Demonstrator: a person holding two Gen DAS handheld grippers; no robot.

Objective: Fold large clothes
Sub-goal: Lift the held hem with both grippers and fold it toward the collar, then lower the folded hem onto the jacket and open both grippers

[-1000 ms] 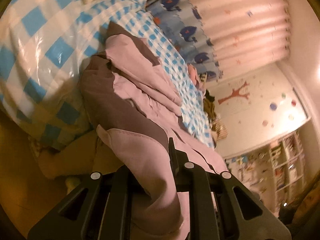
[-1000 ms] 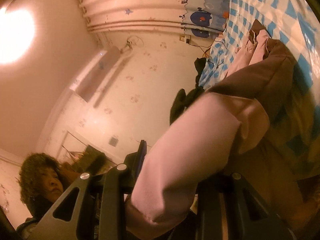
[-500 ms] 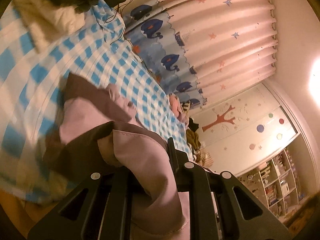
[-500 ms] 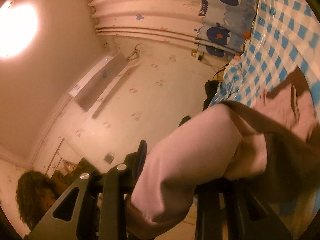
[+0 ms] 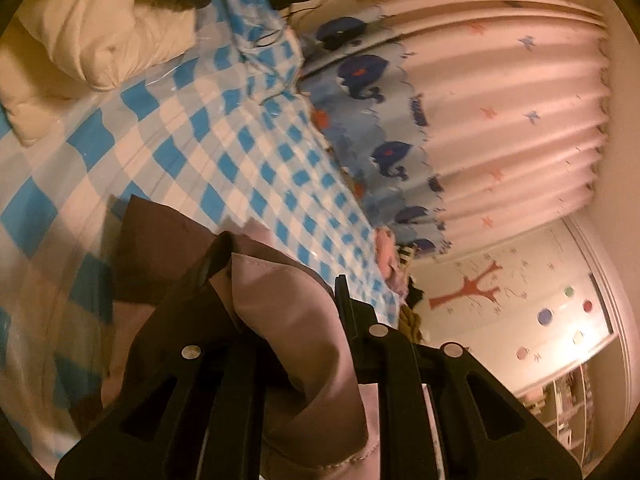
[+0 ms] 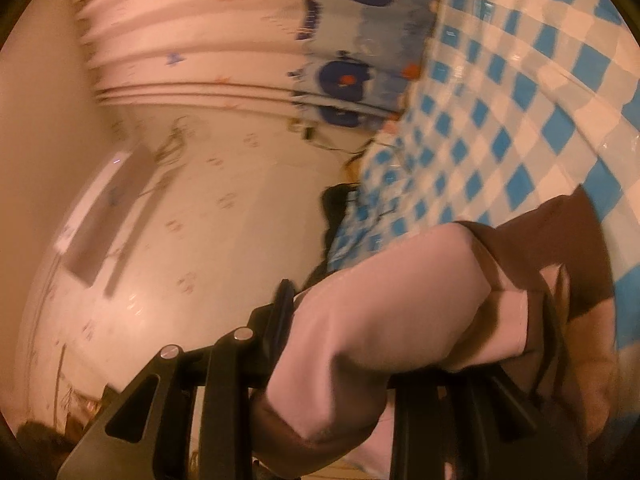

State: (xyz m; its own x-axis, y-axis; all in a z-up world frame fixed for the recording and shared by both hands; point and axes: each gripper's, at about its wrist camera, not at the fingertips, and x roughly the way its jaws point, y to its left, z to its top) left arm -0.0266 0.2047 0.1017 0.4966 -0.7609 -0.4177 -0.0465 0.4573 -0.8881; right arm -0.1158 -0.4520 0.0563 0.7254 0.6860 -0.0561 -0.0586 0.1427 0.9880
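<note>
- The left gripper [image 5: 280,280] is closed on a bunched fold of the pink-and-brown garment [image 5: 288,320]; the cloth fills the gap between its black fingers and spills down over the frame toward the camera.
- The right gripper [image 6: 416,316] is likewise clamped on the garment [image 6: 384,320], with a thick pink roll of fabric wedged between its fingers and draping over the near end.
- In the left wrist view, the garment's brown part [image 5: 160,248] lies on the blue-and-white checked bed cover [image 5: 224,140], on the near left side of the bed.
- In the right wrist view, a brown flap [image 6: 560,248] spreads to the right over the same checked cover [image 6: 520,100].
- A cream quilt [image 5: 100,32] is bundled at the far left of the bed.
- Behind the bed hangs a pink curtain [image 5: 500,120] with a blue whale-print border [image 5: 372,88].
- A red tree decal [image 5: 472,288] marks the far right wall.
- The right wrist view is motion-blurred.
</note>
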